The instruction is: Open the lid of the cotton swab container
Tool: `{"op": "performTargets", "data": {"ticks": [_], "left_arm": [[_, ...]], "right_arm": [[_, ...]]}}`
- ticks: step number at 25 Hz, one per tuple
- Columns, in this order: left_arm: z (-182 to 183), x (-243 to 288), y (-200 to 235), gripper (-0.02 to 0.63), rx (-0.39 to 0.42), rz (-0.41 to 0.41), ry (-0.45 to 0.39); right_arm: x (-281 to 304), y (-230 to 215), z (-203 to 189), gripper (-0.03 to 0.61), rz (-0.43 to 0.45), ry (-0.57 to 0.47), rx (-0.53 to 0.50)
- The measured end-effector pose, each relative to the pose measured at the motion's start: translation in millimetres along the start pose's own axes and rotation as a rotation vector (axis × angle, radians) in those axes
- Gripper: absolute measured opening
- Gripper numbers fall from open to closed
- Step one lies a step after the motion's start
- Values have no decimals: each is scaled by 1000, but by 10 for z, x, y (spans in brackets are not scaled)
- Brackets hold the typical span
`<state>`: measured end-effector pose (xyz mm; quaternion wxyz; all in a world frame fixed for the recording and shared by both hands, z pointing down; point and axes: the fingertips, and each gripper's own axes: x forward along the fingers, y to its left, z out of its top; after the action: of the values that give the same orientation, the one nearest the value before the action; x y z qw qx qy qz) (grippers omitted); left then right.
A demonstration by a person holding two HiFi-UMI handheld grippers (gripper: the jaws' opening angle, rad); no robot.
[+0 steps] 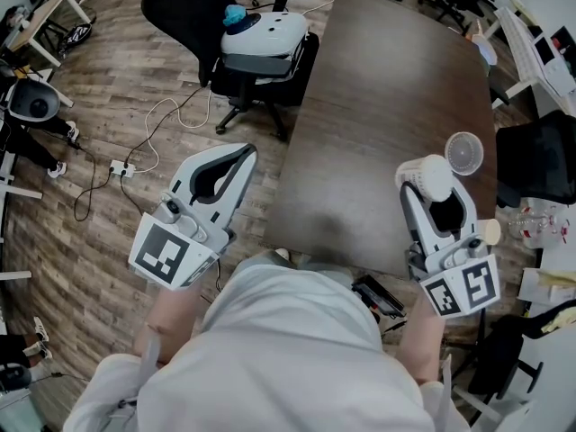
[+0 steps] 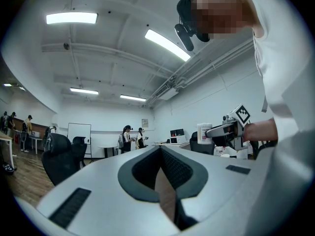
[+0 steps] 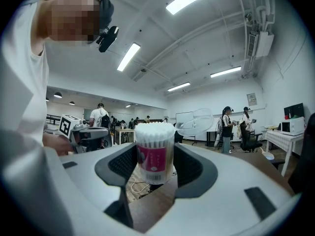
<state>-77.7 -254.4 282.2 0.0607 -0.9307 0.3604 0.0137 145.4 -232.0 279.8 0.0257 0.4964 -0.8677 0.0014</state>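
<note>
The left tongs (image 1: pixel 236 158) are held off the tabletop's (image 1: pixel 378 97) left edge, over the wooden floor (image 1: pixel 108 88). Their tips are pressed together with nothing between them, and the left gripper view shows the two dark pads (image 2: pixel 173 167) meeting in a point.

Further right, the right tongs (image 1: pixel 434 194) reach over the near right part of the tabletop. They are pinching the swab container (image 3: pixel 154 151) by its sides, one pad (image 3: pixel 193 167) against each flank. The container is a clear, upright cylinder packed tight with swabs, whose white tips form a domed top. A pink label with a barcode near its lower edge wraps the body.

The lid (image 3: pixel 199 121) is already open. It is a clear round disc swung up and out to the container's right, and it seems to hang on at the rim. In the head view the container (image 1: pixel 430 176) shows as a white round top at the tips of the tongs, with the lid (image 1: pixel 464 154) just beyond it. Whether its base touches the tabletop cannot be told
</note>
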Motion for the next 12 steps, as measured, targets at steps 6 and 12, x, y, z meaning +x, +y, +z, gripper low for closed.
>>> {"op": "performTargets", "data": {"ticks": [6,12], "left_arm": [[7,27,-6,12,4,-4,7],[16,41,-42,12,4,-6,5]], "right_arm": [[10,27,5,241,9,4,-4],[-14,37,8,241,15,3,-3]]}}
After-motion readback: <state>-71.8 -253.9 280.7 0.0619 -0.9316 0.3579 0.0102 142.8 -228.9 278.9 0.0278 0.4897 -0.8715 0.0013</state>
